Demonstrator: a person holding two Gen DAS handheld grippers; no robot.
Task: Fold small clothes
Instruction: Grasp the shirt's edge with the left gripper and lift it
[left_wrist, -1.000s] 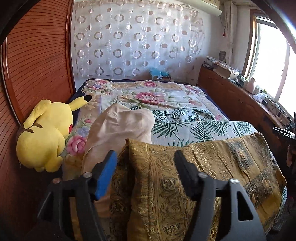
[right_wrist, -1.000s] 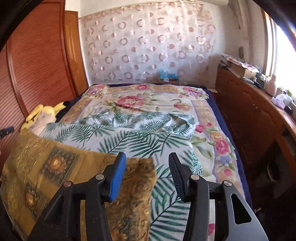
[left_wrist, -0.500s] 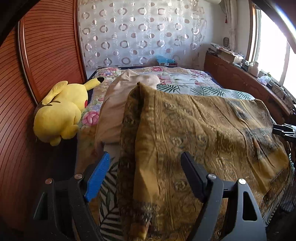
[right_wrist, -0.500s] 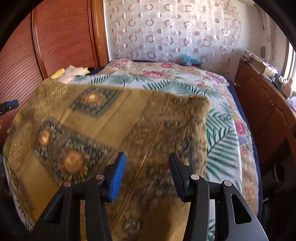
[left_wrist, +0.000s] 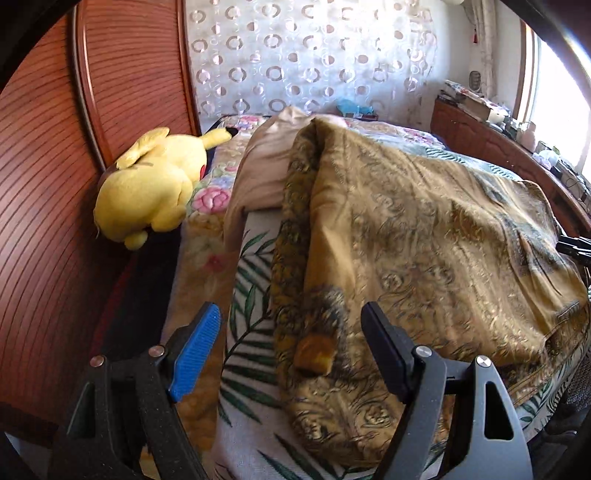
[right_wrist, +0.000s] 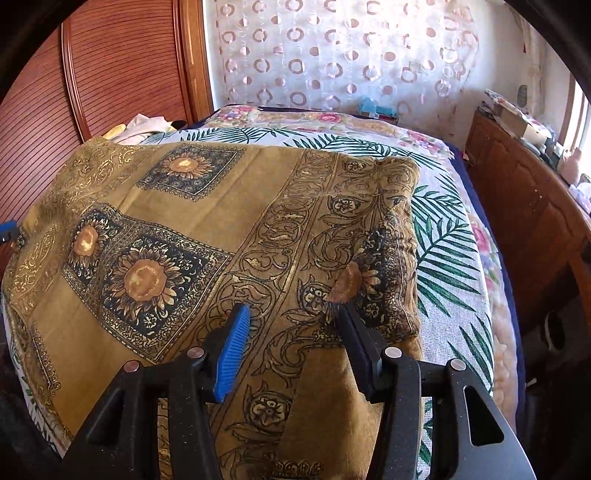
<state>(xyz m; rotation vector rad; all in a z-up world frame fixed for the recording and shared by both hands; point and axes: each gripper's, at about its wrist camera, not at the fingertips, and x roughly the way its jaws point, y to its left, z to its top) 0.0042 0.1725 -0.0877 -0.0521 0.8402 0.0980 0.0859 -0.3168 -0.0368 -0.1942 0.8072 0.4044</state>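
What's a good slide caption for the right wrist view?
Right gripper hovers open over a gold sunflower-print cloth spread on the palm-leaf bedspread.

Change over the last second. The gold cloth, earlier bunched in a raised ridge at the near edge of the bed, now lies spread flat over the palm-print cover, its sunflower panels showing. Both views have tipped downward and closed in on it. The left gripper has shifted so that the cloth's folded left edge now lies under its gap, with bare cover under its blue pad. The right gripper has just opened its jaws slightly; the cloth lies beneath them, not pinched.
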